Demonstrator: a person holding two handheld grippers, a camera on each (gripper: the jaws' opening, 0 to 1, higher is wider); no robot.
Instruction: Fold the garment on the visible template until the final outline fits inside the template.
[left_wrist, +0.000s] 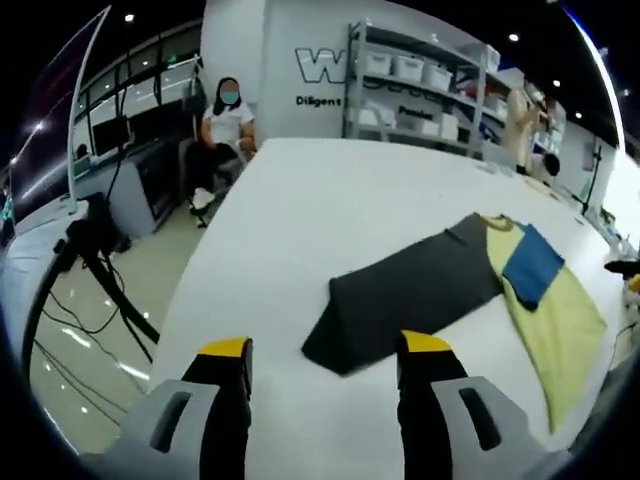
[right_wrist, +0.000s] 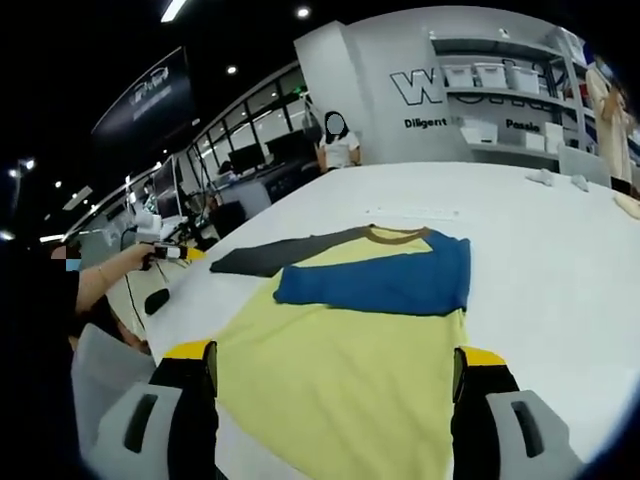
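A garment lies flat on the white table (left_wrist: 300, 200): a yellow body (right_wrist: 340, 360), a brown-edged collar (right_wrist: 398, 236), a dark grey sleeve (left_wrist: 410, 295) spread out sideways, and a blue sleeve (right_wrist: 385, 280) folded across the chest. My left gripper (left_wrist: 325, 350) is open, its yellow-tipped jaws just short of the grey sleeve's end and holding nothing. My right gripper (right_wrist: 335, 355) is open wide over the yellow hem area, and nothing is pinched. In the right gripper view a hand holds the left gripper (right_wrist: 168, 253) near the grey sleeve (right_wrist: 275, 255).
The table's left edge (left_wrist: 190, 290) drops to a floor with a black tripod (left_wrist: 95, 250) and cables. A seated person (left_wrist: 225, 125) is at the far end beside shelves of white bins (left_wrist: 420, 90). Small pale items (right_wrist: 555, 180) lie on the far right of the table.
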